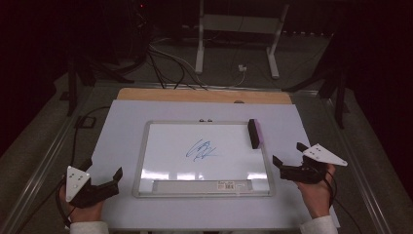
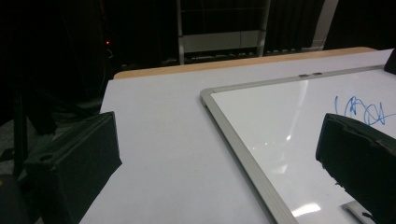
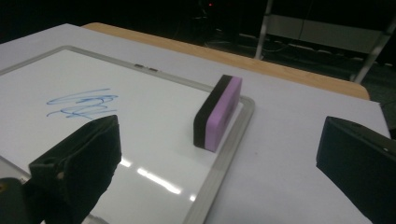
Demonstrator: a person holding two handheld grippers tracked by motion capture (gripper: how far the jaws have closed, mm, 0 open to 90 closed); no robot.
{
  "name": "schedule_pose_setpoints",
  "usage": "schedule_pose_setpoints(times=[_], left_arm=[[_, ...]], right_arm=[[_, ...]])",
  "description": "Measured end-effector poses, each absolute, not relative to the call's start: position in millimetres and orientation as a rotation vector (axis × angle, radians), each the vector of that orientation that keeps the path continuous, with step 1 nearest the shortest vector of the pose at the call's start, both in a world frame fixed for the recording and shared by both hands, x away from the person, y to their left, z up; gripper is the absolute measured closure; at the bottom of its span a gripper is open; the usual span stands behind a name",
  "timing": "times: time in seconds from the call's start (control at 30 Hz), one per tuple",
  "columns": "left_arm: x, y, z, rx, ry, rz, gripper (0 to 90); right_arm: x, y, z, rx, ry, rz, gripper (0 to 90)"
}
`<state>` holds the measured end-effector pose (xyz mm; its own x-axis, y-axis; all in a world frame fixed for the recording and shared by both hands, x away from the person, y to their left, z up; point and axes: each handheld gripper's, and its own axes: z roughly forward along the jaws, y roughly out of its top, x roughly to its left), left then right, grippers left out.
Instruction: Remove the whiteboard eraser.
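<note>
A whiteboard (image 1: pixel 141 156) with a silver frame lies in the middle of the table, with a blue scribble (image 1: pixel 200 150) near its centre. A black and purple eraser (image 1: pixel 255 133) stands on its long edge at the board's upper right corner. My left gripper (image 1: pixel 103 168) rests open at the board's lower left, off the frame, with nothing between its jaws. My right gripper (image 1: pixel 289 153) hovers open just right of the board, below the eraser. In the right gripper view the eraser (image 3: pixel 218 112) stands ahead of my open gripper (image 3: pixel 220 156), apart from the jaws, and the scribble (image 3: pixel 81 105) lies left.
A white sheet (image 1: pixel 122 126) covers the table, leaving a wooden strip (image 1: pixel 204 95) along the far edge. A grey tray with a barcode label (image 1: pixel 202 185) runs along the board's near side. Cables (image 1: pixel 165 63) and desk legs (image 1: pixel 199 48) lie on the dark floor beyond.
</note>
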<state>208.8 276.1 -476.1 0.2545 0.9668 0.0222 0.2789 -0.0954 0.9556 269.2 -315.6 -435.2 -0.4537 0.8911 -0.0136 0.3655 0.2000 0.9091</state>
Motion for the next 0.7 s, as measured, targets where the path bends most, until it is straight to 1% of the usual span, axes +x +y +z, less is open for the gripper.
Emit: schedule_pose_setpoints(times=[0.5,0.7], left_arm=[[208.5,276.5,-479.1,1.594,1.193,0.921,0.5],[205.7,278.8,-479.0,1.579,1.197,0.93,0.5]], right_arm=[[305.0,-297.2,-428.1,1.186,1.951,1.227,0.1],[319.9,-288.2,-426.4,1.192,1.967,1.23,0.1]])
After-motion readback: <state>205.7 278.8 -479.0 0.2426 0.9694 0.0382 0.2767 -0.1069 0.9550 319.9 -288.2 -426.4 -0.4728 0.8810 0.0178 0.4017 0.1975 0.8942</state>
